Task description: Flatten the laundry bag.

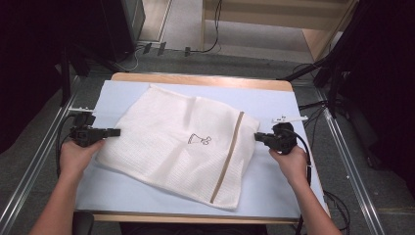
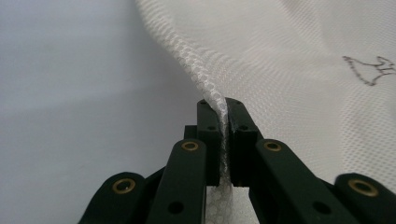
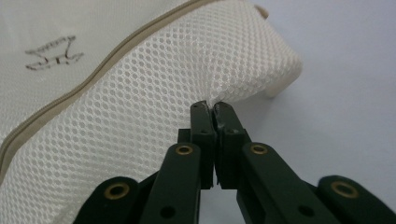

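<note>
I see both of my forearms coming in from the near edge of the table (image 1: 274, 105), angled slightly inward, each hand wrapped around its tool from behind with the wrist roughly level.

My left gripper (image 1: 115, 131) points across the table toward the right, its jaws lying low over the light blue surface. In the left gripper view the jaws are pressed together on the left edge of the white mesh bag (image 2: 289, 56), with a fold of mesh squeezed between the pads and running down past them.

My right gripper (image 1: 256, 136) points the opposite way, toward the left, with the hand (image 1: 292, 164) behind and a little nearer me. In the right gripper view its jaws are closed at the tips on a pinch of the bag's right edge, just beyond the tan zipper band (image 3: 88, 86) (the mesh puckers where the tips bite it).

The bag lies flat in the middle of the table, turned at an angle, spanning the space between the two tools. A small dark drawing (image 1: 198, 140) sits near its centre, and the zipper band runs along its right side, from the far edge to the near one.
</note>
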